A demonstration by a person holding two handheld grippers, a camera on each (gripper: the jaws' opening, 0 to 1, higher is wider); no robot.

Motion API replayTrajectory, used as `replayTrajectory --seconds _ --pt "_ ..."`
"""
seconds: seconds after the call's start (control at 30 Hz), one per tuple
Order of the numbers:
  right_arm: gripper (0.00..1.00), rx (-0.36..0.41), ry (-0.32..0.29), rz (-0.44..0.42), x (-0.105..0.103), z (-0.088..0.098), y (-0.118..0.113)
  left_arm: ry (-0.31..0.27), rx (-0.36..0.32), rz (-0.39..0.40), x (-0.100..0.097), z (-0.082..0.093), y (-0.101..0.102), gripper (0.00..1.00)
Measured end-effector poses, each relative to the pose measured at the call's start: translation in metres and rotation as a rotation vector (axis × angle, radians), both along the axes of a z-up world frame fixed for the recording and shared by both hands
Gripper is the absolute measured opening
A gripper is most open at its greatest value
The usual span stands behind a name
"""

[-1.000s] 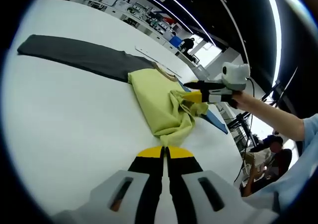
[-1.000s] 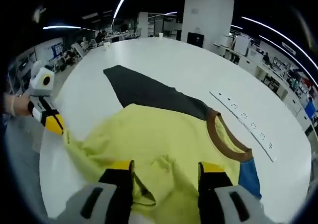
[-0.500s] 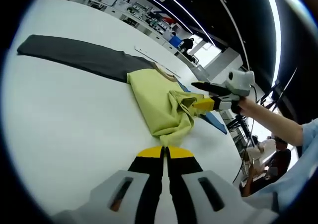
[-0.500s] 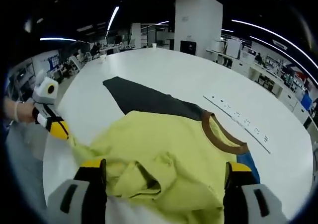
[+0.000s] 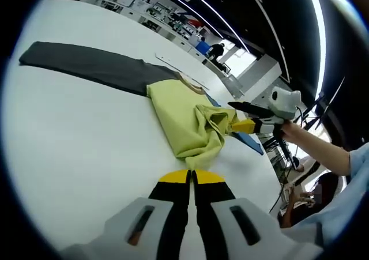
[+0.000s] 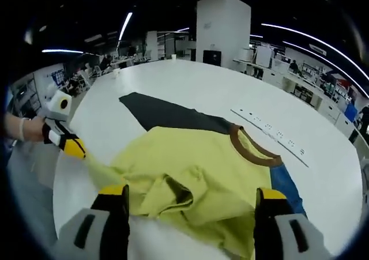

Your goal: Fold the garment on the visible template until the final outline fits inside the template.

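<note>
Right gripper (image 6: 187, 199), jaws now spread, has let go and backed off the shirt (image 6: 196, 173); left gripper (image 5: 192, 176) stays pressed together, apparently empty.

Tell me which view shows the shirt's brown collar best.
The right gripper view: the brown collar curves fully open atop the yellow shirt. In the left gripper view the collar is a distant sliver at the shirt's far edge.

We see our left gripper (image 5: 191, 178) with its jaws pressed together just above the white table (image 5: 75, 133), short of the yellow shirt (image 5: 187, 119). The shirt lies bunched, partly over a dark grey template (image 5: 92, 64). Beyond it the right gripper (image 5: 245, 116) hovers, jaws parted, near a blue patch (image 5: 248, 140).
</note>
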State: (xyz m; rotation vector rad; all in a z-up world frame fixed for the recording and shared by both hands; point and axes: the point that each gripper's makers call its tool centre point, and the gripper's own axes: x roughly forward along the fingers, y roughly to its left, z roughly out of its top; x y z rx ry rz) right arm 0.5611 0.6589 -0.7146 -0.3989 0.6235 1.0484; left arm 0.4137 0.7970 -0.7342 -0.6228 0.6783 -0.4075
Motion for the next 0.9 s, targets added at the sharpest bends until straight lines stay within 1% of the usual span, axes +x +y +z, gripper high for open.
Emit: replayTrajectory --seconds 0.1,0.23,0.33,0.4,0.57,0.63,0.73,0.9 --pt "0.90 0.009 -0.005 -0.009 -0.005 -0.002 -0.006 -0.001 0.003 -0.003 0.001 0.000 0.000 0.00" --pt "0.86 0.017 -0.006 -0.023 -0.007 -0.003 -0.015 0.000 0.003 -0.003 0.001 0.000 0.000 0.00" --pt "0.81 0.035 -0.007 -0.051 -0.008 -0.001 -0.022 0.002 0.005 -0.006 0.001 0.000 -0.001 0.00" --pt "0.80 0.046 -0.001 -0.064 -0.009 0.001 -0.025 0.003 0.004 -0.006 0.001 0.000 -0.002 0.00" --pt "0.67 0.063 -0.002 -0.084 -0.013 0.003 -0.031 0.003 0.006 -0.008 0.001 -0.001 -0.001 0.00" --pt "0.64 0.063 0.007 -0.086 -0.016 0.000 -0.031 0.004 0.004 -0.007 0.001 -0.001 -0.001 0.00" --pt "0.56 0.051 0.015 -0.073 -0.024 -0.006 -0.030 0.004 0.003 -0.005 0.002 -0.001 -0.001 0.00" --pt "0.51 0.027 -0.002 -0.034 -0.033 -0.012 -0.024 0.005 0.002 -0.004 0.001 -0.001 -0.001 0.00"
